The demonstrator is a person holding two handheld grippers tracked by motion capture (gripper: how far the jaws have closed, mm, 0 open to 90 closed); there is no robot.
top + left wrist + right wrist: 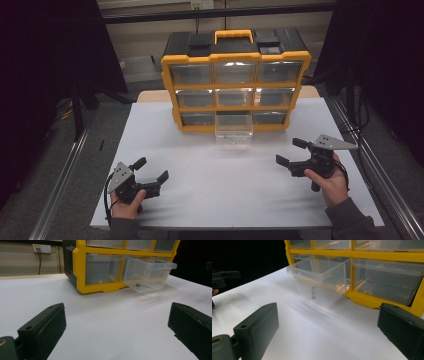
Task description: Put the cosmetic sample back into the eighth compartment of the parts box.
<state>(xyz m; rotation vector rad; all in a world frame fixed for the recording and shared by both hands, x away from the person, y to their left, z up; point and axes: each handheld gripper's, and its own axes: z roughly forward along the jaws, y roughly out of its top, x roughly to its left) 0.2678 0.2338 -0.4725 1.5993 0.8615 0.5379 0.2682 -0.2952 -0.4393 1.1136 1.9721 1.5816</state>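
A dim room with dark curtains surrounds the white counter (200,200). At upper centre stands the yellow drawer cabinet (235,90), its bottom-middle clear drawer (233,134) pulled out, holding a small screw (142,285). Left gripper (150,171), lower left, and right gripper (292,151), lower right, have jaws wide apart, empty.

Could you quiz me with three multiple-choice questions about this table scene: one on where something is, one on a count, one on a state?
1. Where is the small screw?
A. on the table
B. in the pulled-out clear drawer
C. between gripper fingers

2. How many drawers has the yellow cabinet?
A. six
B. nine
C. twelve

3. How are the left gripper and right gripper?
A. both open
B. both shut
C. one shut

B: the screw lies on the drawer's floor.
B: three rows of three.
A: fingers spread, nothing held.
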